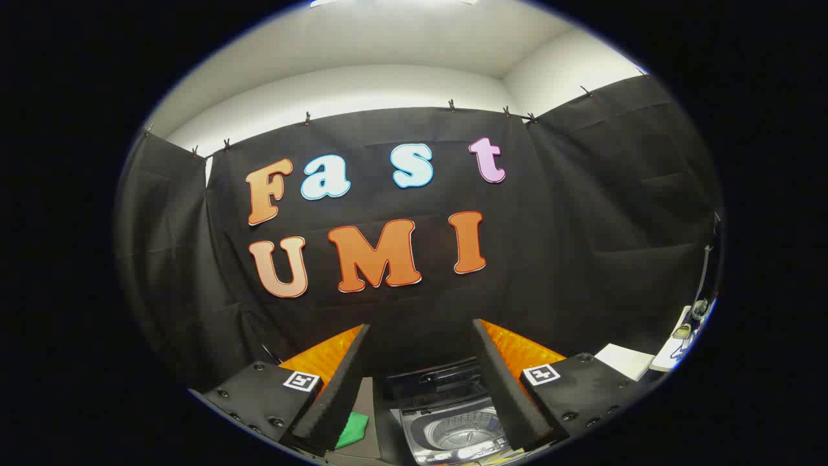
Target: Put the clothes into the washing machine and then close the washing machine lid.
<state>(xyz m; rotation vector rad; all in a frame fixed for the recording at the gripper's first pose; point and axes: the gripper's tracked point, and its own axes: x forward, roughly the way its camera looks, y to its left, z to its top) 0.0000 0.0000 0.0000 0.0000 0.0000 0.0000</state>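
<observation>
1. Between the two fingers of the gripper (420,388), in the gripper view, sits a small top-loading washing machine (453,430), low down and just beyond the fingertips. Its lid (430,382) is raised behind the tub, so the ribbed drum is open to view.

2. Beside the inner edge of the left finger lies a green cloth (352,430), on a grey surface to the left of the washer. I take it for the clothes to be loaded; it is outside the drum, near the machine but not touching it as far as I can tell.

3. Both fingers stand spread wide with nothing between them: the gripper is released and holds nothing.

4. Off beyond the right finger lie a white sheet (624,361) and some small items too blurred to name.

5. Judged from this, the task has barely begun. To do the pickup well, tip the gripper downward and toward the left, bring the cloth midway between the fingers, and pinch a raised fold rather than a flat edge, so it lifts whole.
</observation>
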